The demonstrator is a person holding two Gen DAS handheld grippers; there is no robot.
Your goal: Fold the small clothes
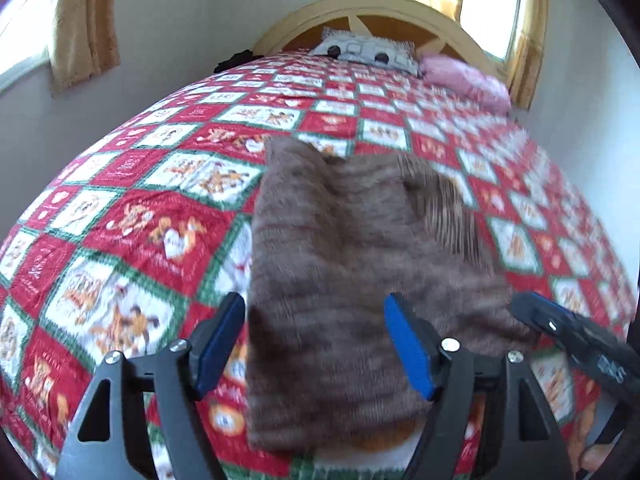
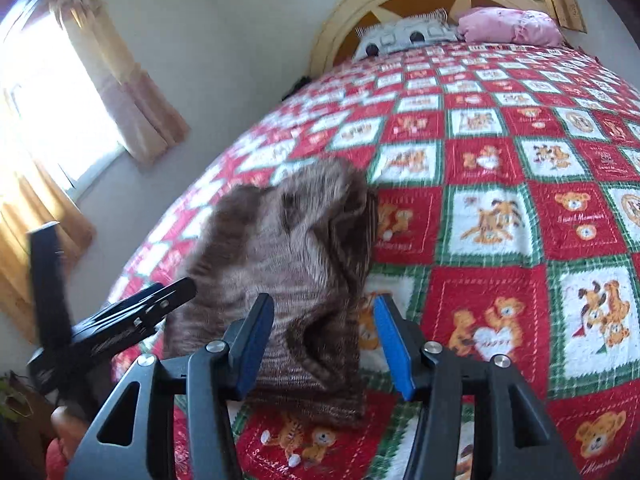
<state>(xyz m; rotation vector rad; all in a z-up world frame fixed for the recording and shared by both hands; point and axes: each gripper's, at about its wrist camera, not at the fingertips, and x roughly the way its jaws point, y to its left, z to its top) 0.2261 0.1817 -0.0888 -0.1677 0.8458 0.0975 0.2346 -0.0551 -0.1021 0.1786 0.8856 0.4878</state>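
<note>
A small brown striped knit garment (image 1: pixel 344 264) lies folded and bunched on the red, white and green quilt (image 1: pixel 132 216). It also shows in the right wrist view (image 2: pixel 288 264). My left gripper (image 1: pixel 316 348) is open, its blue pads on either side of the garment's near part and just above it. My right gripper (image 2: pixel 324 344) is open too, hovering over the garment's near right edge. The right gripper shows at the right of the left wrist view (image 1: pixel 560 332); the left gripper shows at the left of the right wrist view (image 2: pixel 120 320). Neither holds anything.
The quilt (image 2: pixel 500 200) covers the whole bed. A grey patterned pillow (image 1: pixel 368 52) and a pink pillow (image 1: pixel 468 78) lie against the yellow arched headboard (image 1: pixel 384 4). Curtained windows (image 2: pixel 48 112) are on the left wall. A dark item (image 1: pixel 234 60) sits at the bed's far left edge.
</note>
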